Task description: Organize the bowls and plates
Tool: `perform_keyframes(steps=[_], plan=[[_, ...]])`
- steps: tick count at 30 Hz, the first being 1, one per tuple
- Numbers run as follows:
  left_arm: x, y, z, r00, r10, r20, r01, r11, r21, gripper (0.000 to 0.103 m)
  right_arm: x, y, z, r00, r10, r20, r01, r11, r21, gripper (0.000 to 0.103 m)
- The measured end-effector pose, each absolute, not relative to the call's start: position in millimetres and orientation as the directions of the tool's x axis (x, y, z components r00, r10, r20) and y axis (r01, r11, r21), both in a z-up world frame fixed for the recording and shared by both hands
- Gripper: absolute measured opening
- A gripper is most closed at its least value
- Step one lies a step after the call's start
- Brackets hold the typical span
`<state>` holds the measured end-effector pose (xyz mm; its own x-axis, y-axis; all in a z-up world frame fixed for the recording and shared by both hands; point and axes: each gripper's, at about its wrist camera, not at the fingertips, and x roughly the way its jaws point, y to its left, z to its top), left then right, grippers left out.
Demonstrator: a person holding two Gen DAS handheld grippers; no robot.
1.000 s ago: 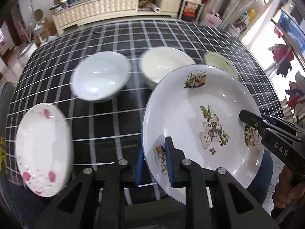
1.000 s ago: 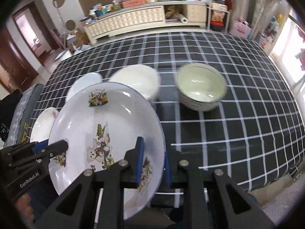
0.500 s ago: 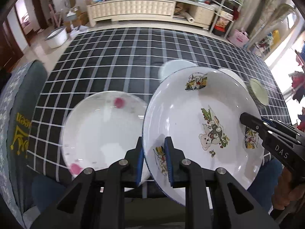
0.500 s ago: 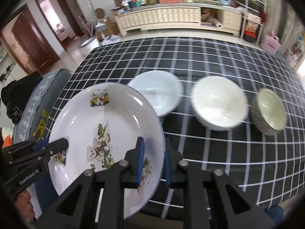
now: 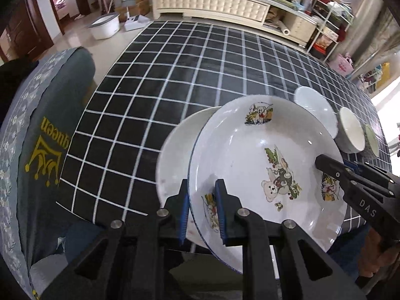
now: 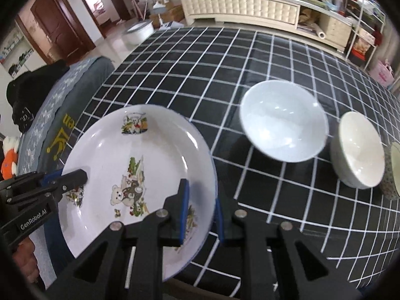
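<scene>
The left claw (image 5: 201,201) was clenched on the near rim of the bear plate (image 5: 262,175), one blue pad inside the dish and one under it. The right claw (image 6: 200,208) gripped the same plate (image 6: 140,165) at its opposite rim, so the plate hung between both, tilted, over the near edge of the surface (image 5: 175,80). In the left view the right claw (image 5: 332,168) reached in from the right onto the plate; in the right view the left claw (image 6: 75,177) came in from the left.

Just behind and partly under the bear plate lay a white plate (image 5: 175,150) on the checked cloth, mostly hidden. To the left stood a grey cushion (image 5: 45,150) with a yellow crown print.

Farther right on the surface three bowls sat in a row: a white bowl (image 6: 282,120), a cream bowl (image 6: 357,150) close beside it, and a green bowl (image 6: 392,172) cut off at the frame's edge.

Beyond the surface a long cream cabinet (image 5: 212,2) ran along the far wall
</scene>
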<state>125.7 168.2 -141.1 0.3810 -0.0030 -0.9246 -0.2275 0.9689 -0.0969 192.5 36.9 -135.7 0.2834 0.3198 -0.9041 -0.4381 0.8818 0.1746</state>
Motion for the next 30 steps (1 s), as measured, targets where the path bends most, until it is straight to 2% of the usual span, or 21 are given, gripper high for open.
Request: perform_keyframes(steps=[11,19,26,30], plan=[[130.2,190.7,-173.8,0.335,-0.028,-0.942,-0.265,0.956,-0.123,0.017,191.6,50.2,-146.5,0.268,0.263,-0.927,-0.442,0.888,0.124,0.023],[135.0,189.1,-180.6,0.342,-0.053,-0.938,-0.252,0.957,-0.146,0.017,194.9,50.2,-158.7,0.258,0.214,-0.942,-0.422,0.902,0.089,0.023],[134.4,184.2,-181.1,0.353,-0.024,-0.935,-0.235,0.965,-0.114,0.017,192.5,53.2,-159.3,0.280,0.204,-0.938,-0.424,0.903,0.070,0.024],[130.5,185.7,-176.2,0.371,-0.017,-0.929,-0.230,0.967,-0.110,0.021,190.7,56.0,-154.7,0.309,0.199,-0.930,-0.431,0.901,0.050,0.024]])
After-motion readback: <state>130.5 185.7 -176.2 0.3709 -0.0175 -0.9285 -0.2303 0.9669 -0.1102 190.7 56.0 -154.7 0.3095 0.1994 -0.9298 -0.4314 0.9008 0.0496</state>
